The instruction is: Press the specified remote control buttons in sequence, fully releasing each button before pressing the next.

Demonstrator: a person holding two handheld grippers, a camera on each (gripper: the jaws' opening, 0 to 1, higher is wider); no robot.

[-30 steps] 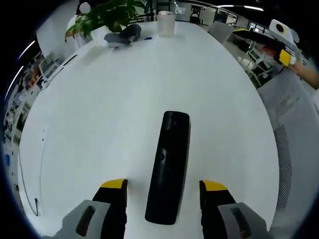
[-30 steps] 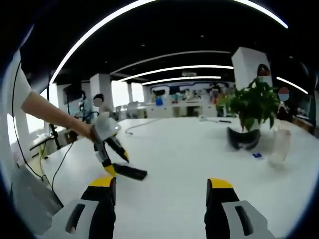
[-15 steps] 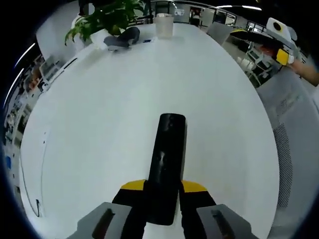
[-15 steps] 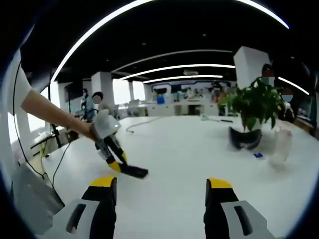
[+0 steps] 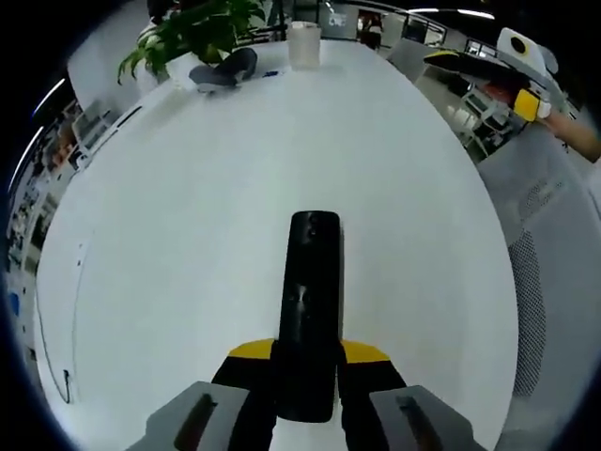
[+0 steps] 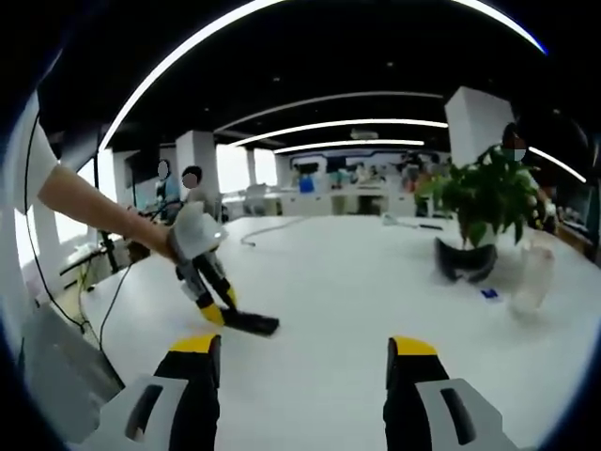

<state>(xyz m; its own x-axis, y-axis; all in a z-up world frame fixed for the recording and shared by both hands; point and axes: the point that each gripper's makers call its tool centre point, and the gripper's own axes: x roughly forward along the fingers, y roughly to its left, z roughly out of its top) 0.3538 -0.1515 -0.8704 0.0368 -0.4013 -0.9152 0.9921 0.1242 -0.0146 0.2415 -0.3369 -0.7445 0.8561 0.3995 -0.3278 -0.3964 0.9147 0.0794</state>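
the remote (image 5: 310, 310) was clamped by the left gripper (image 5: 307, 355); the right gripper (image 6: 300, 352) was held wide open, empty.

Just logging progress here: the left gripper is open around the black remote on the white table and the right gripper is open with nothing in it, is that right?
Not quite. In the left gripper view the left gripper is shut on the black remote, its yellow-tipped jaws pressed against both sides, not open around it. The rest holds: the remote is on the white table, and the right gripper is open with nothing in it.
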